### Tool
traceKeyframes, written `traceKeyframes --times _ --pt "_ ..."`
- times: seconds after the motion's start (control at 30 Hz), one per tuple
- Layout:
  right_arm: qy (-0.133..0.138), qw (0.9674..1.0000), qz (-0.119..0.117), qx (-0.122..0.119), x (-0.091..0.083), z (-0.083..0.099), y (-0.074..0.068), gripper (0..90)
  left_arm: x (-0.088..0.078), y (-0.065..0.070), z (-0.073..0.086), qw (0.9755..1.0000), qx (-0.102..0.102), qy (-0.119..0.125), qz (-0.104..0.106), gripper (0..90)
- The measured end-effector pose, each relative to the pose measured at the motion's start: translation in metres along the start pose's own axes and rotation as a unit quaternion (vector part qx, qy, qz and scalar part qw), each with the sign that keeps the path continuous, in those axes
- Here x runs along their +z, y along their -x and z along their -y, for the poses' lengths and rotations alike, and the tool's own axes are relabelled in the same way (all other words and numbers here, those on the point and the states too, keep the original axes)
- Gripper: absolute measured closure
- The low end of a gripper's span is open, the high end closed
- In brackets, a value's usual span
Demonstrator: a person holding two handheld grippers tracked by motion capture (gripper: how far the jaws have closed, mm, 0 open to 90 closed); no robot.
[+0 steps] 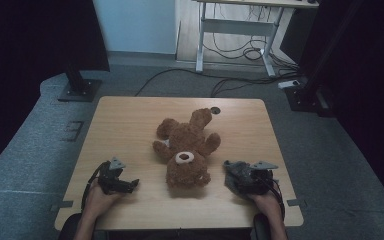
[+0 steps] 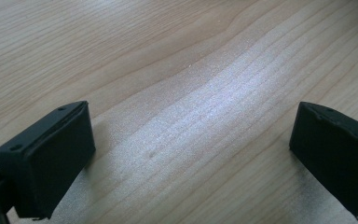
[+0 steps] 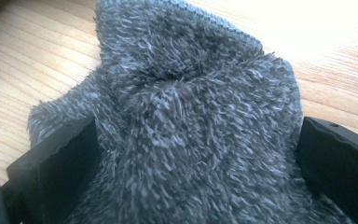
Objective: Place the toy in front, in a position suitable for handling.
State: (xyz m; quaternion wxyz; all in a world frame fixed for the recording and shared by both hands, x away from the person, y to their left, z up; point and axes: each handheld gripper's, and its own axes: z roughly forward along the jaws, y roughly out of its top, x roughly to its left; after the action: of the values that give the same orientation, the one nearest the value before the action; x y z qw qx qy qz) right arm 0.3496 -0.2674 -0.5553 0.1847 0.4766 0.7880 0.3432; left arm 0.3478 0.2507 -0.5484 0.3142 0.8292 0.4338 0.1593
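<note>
The grey fuzzy cloth (image 3: 186, 121) lies bunched on the counter (image 1: 130, 120) at about four o'clock from the teddy (image 1: 186, 150), sitting between the right gripper's (image 1: 237, 175) wide jaws, which flank it on both sides. The left gripper (image 1: 125, 184) rests at the teddy's eight o'clock, jaws wide and empty. To grip well, close squarely on the thick middle fold, not loose fuzz.
</note>
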Motion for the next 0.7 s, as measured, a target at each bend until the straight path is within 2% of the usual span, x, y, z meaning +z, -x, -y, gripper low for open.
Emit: traceKeyframes --times 0.37,0.7 --pt "-0.001 1.0000 0.000 -0.001 0.0001 -0.0003 -0.0001 0.0 -0.0004 0.0007 0.0003 1.0000 0.000 -0.001 0.000 0.0" --pt "-0.012 0.9999 0.003 -0.006 -0.0012 -0.0038 -0.0006 0.6 -0.0035 0.0034 -0.0009 0.9999 0.001 -0.015 0.004 0.0"
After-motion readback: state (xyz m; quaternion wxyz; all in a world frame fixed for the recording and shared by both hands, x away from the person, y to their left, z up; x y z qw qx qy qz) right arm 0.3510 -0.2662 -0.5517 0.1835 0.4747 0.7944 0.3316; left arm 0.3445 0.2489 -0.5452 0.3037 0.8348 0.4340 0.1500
